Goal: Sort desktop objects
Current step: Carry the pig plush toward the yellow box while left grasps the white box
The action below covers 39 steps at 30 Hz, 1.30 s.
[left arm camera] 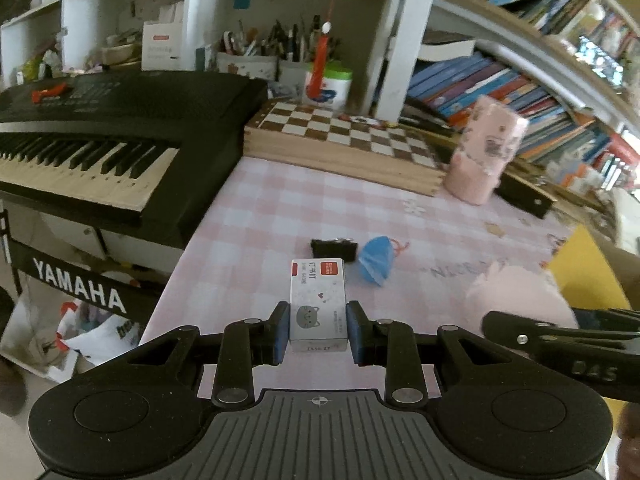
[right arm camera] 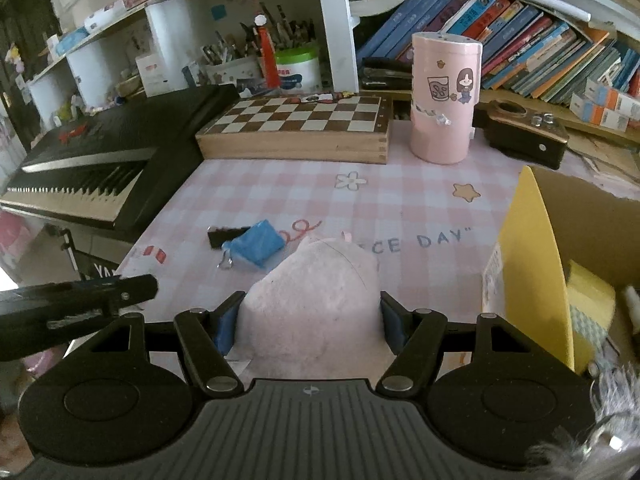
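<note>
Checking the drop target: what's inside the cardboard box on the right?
In the right wrist view the cardboard box holds a yellow sponge-like block and a small white item. Its yellow flap and the frame edge hide the rest.

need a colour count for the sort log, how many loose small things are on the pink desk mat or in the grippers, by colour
pink: 1, the plush toy in the right gripper
white: 1, the staples box in the left gripper
blue: 1, the blue pouch on the mat
black: 1, the black clip beside it
total: 4
</note>
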Each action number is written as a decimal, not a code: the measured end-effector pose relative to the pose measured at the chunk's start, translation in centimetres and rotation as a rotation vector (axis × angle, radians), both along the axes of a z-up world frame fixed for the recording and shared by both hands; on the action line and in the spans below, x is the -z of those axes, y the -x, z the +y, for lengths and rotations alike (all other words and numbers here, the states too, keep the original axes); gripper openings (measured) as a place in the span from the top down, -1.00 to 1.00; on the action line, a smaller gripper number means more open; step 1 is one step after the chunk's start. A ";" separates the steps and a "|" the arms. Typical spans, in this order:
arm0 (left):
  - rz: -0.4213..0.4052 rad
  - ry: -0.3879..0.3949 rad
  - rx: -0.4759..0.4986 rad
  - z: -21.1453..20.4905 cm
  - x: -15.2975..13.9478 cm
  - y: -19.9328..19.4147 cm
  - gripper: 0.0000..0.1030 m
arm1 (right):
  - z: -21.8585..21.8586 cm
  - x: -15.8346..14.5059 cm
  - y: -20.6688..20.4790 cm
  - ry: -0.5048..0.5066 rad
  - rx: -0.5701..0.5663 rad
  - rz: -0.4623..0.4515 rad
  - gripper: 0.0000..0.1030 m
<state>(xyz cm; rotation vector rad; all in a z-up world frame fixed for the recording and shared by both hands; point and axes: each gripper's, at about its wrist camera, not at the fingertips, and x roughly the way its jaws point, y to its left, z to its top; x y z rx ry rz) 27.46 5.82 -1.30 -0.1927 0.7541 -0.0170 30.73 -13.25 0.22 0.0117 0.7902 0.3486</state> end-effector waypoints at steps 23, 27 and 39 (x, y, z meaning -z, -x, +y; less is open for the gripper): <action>-0.040 0.080 0.170 3.6 -2.6 9.2 0.46 | 3.1 -0.3 11.5 0.038 0.027 0.054 -0.28; -0.036 0.089 0.173 4.5 -2.5 10.8 0.46 | 4.1 -0.2 13.4 0.035 0.032 0.058 -0.28; -0.025 0.084 0.224 5.7 -2.4 15.7 0.46 | 6.1 0.3 19.3 0.026 0.037 0.064 -0.28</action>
